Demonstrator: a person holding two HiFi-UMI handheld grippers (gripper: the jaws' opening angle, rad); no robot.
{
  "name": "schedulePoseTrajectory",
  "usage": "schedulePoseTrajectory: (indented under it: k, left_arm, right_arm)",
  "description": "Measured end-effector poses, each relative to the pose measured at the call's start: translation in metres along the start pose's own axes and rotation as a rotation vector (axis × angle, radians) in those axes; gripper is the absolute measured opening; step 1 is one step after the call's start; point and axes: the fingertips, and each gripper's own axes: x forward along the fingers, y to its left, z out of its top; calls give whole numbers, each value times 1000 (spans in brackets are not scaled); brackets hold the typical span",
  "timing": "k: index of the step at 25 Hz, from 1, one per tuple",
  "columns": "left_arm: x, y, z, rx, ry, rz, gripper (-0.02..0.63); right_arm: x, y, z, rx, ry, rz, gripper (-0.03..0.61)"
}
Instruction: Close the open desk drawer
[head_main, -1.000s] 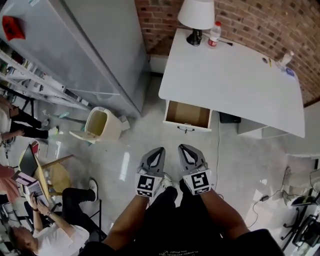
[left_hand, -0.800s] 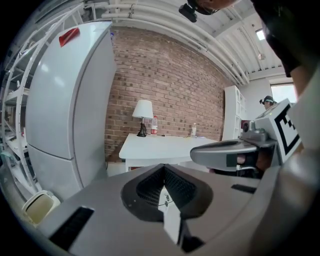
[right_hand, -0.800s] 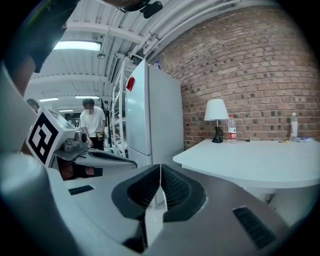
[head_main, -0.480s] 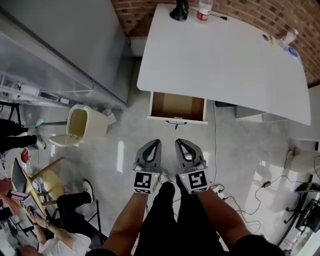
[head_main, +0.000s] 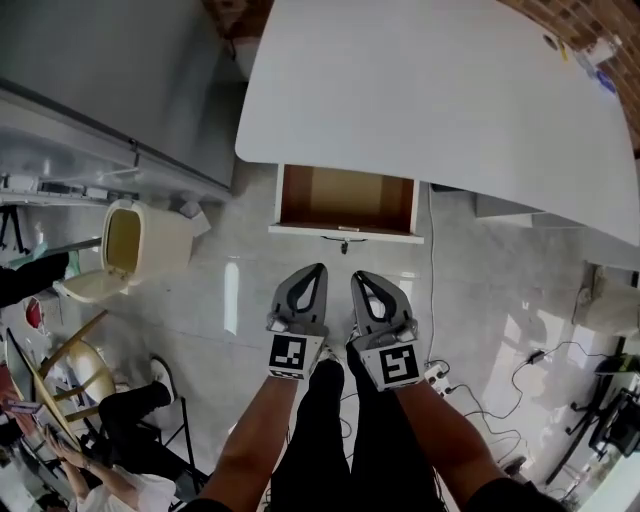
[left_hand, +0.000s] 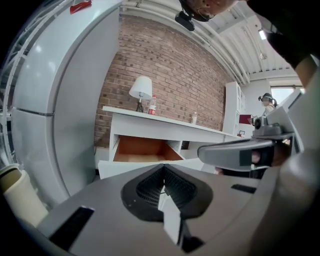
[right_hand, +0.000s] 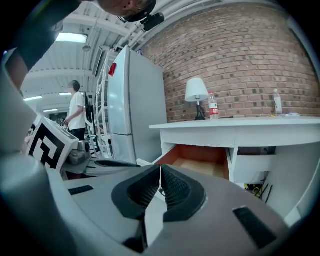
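We see the white desk with its drawer pulled out toward us under the front edge, showing its wooden inside. Our left gripper and right gripper hang side by side near the drawer front, not touching it. Each has its jaws pressed together on nothing. A small dark piece on the front is probably the handle.

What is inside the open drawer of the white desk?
The drawer shows only a bare brown bottom, nothing lying on it. Its rear part is covered by the desktop, so unseen.
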Motion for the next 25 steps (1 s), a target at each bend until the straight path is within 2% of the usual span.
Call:
schedulePoseTrajectory:
  k: [7, 12, 14, 18, 21, 25]
  left_arm:
    - [32, 0, -29, -39, 2, -10, 8]
    - [39, 11, -43, -134, 10, -6, 8]
    - [40, 13, -48, -221, 9, -25, 8]
    - [44, 16, -57, -481, -11, -94, 8]
    - [48, 20, -69, -633, -22, -143, 65]
    - [54, 22, -83, -827, -48, -170, 94]
  right_arm:
    - [1, -15, -40, 44, 17, -18, 29]
    - [6, -19, -54, 70, 8, -43, 29]
    - [8, -18, -53, 81, -8, -43, 29]
    - [10, -20, -56, 103, -15, -48, 29]
    - [12, -20, -61, 129, -8, -51, 29]
    - [9, -18, -66, 131, -2, -32, 29]
